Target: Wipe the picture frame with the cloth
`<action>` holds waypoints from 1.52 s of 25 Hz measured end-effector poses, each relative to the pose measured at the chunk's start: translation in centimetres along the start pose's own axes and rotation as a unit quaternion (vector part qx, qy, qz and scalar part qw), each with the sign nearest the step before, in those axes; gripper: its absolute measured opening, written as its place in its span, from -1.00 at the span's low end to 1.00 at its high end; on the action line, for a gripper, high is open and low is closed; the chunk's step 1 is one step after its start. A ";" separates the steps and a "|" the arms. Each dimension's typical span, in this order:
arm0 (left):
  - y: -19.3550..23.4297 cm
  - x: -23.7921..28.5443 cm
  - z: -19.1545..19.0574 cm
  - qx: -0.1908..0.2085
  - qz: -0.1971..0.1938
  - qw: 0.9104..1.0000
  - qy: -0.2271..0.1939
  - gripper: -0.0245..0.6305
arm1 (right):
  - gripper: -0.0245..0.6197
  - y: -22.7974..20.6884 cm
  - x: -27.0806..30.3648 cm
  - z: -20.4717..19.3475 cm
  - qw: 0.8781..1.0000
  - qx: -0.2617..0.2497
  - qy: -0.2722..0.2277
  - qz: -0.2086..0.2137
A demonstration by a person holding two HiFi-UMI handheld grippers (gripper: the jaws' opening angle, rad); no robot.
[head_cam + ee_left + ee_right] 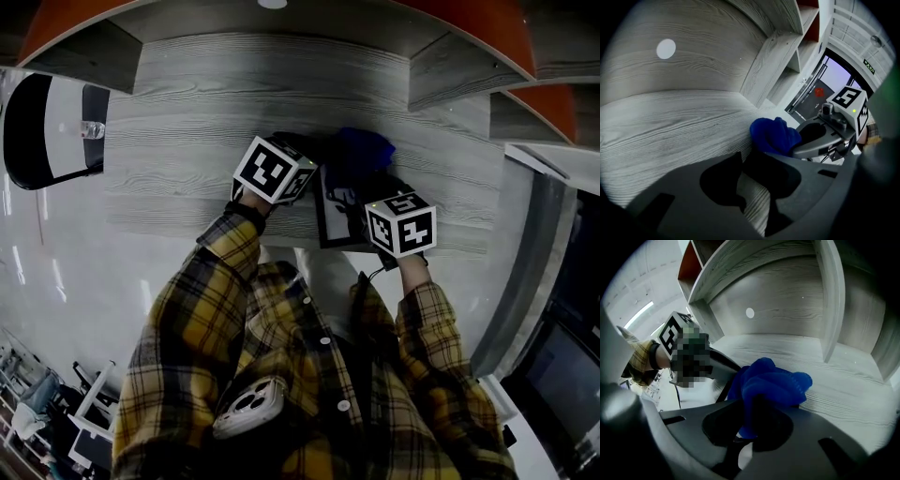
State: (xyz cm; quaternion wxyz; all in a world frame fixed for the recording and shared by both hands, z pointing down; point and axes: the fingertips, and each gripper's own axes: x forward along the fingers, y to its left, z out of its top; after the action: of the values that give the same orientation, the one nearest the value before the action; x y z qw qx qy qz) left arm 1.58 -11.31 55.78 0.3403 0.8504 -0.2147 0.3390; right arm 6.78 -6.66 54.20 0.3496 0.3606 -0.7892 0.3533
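A dark picture frame (336,214) with a pale picture stands near the front edge of the grey wood shelf (187,141), between my two grippers. My left gripper (302,167) is at the frame's left edge, its jaws shut on the dark frame (761,166). My right gripper (375,183) is shut on a bunched blue cloth (771,380), which rests against the frame's top. From the left gripper view the cloth (773,133) shows in the right gripper (799,140). The picture's pale face (696,397) shows in the right gripper view.
Upright shelf dividers (832,296) stand to either side, with orange panels (75,23) behind. A round black-and-white object (42,131) sits at the far left. The person's plaid sleeves (225,281) fill the foreground.
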 end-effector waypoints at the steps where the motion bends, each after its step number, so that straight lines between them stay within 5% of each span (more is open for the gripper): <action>1: 0.0 0.1 0.0 -0.001 -0.001 1.000 0.000 -0.60 | -0.78 0.2 -0.2 -0.5 1.000 0.002 0.006 0.005; 13: 0.0 0.1 0.0 -0.004 -0.003 1.000 0.004 -0.60 | -0.77 4.1 -4.0 -8.2 0.995 0.048 0.065 0.056; 23: 0.0 0.1 -0.1 -0.005 -0.003 1.000 0.004 -0.60 | -0.77 5.4 -5.9 -10.7 0.992 0.072 0.078 0.067; 29: -0.1 0.1 -0.1 -0.001 -0.001 1.000 0.002 -0.60 | -0.77 4.3 -7.8 -6.5 0.997 0.041 0.034 0.050; 38: -0.1 0.1 0.0 0.000 0.000 1.000 0.001 -0.60 | -0.77 -0.9 -8.9 5.2 0.995 0.009 -0.101 -0.003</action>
State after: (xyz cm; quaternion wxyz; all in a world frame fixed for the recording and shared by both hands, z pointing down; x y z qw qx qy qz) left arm 1.69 -11.26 55.79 0.3408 0.8501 -0.2144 0.3395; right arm 10.41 -8.45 44.67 0.2663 0.3999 -0.8162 0.3208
